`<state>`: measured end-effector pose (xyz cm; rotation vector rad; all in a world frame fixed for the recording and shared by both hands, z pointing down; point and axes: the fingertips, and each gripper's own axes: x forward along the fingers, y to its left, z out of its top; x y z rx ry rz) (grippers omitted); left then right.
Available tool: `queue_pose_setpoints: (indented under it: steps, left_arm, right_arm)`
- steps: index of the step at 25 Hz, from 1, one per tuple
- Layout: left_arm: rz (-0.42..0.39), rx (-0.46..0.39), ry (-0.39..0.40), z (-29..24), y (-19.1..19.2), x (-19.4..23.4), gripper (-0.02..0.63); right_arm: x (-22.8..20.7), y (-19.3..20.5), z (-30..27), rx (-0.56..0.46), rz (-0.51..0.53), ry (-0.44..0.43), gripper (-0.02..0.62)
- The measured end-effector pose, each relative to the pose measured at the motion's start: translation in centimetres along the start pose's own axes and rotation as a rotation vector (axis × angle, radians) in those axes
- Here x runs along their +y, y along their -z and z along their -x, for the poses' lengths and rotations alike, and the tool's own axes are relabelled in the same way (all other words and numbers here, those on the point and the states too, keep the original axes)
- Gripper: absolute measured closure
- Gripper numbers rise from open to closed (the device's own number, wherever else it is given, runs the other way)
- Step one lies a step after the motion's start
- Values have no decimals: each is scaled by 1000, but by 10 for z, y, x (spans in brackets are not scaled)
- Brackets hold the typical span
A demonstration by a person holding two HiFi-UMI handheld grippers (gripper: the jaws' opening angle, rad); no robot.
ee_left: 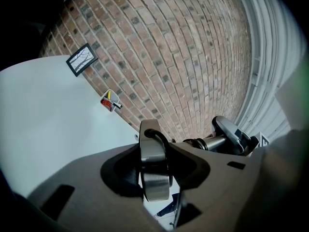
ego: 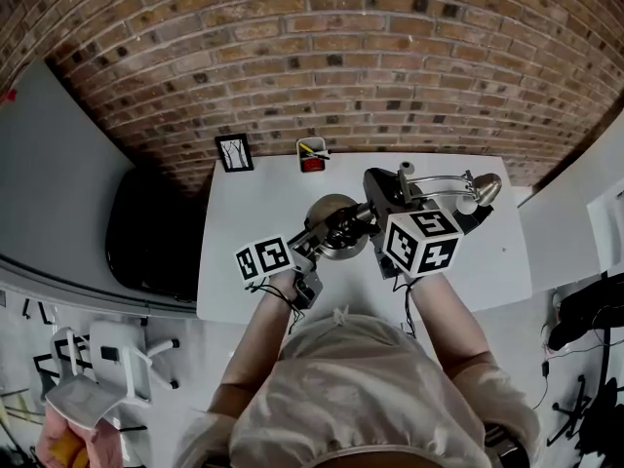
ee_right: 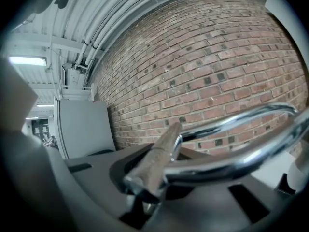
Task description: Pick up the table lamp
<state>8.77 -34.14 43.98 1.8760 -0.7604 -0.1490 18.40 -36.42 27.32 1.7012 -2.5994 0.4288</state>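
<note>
Brick wall [ego: 312, 47] backs the white desk [ego: 234, 281]. Over the desk, the brushed-metal table lamp [ego: 330, 211] lies crosswise, right of the black picture frame [ego: 234, 152], with its base left and head right. Fingers of the left gripper [ee_left: 154, 175] pinch its round base; those of the right gripper [ee_right: 147, 180] clamp its chrome arm.

the left forearm [ego: 261, 331] and right forearm [ego: 445, 322] reach forward from the body, side by side, angling slightly toward each other. the left gripper [ee_left: 155, 165] has its jaws partly apart, pads pressed on the rim of the table lamp [ego: 333, 224] base, which stands edge-on between them. the right gripper [ee_right: 153, 175] has its jaws almost together, clamped on the lamp's thin metal stem.
</note>
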Motion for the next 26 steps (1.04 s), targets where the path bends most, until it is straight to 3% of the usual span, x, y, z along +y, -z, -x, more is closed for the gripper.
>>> queue_pose_setpoints:
  steps: [26]
  left_arm:
    - [9, 47, -7, -3, 10, 5, 456]
  right_arm:
    - [-4, 10, 5, 18, -15, 40, 554]
